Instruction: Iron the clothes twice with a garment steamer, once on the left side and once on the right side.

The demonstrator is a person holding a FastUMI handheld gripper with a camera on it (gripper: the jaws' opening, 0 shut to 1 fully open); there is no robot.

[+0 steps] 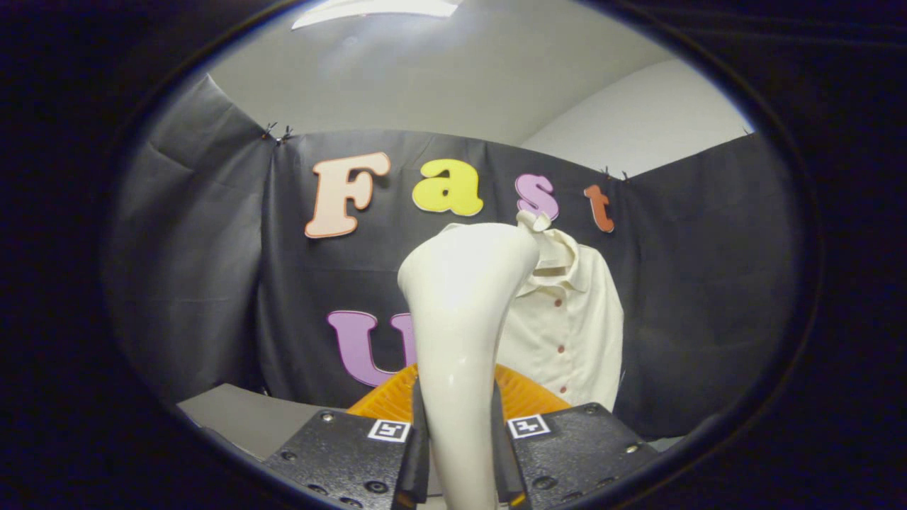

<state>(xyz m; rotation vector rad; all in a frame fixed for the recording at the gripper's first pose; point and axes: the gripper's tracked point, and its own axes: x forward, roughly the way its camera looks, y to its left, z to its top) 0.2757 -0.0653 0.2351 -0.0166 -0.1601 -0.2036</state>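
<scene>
The hand-held gripper (460,453) clamps both fingers on the cream garment steamer (460,312), handle upright between them. Just beyond sits an orange ribbed thing (528,397) on the grey table (241,418). Further back, right of the steamer head, the cream shirt (574,333) hangs against the black cloth wall (205,283); white ceiling (460,78) above.

The garment steamer (460,319) stands in front of the shirt (567,319) and hides the shirt's whole near side, including one sleeve and half of the collar. The steamer's handle runs down between the fingers of the gripper (460,453), which press on it from both sides; its lower end is cut off below them. An orange ribbed object (528,397) behind the steamer is largely covered, so its form cannot be told. The shirt's hanger (533,221) is too small to make out.
</scene>
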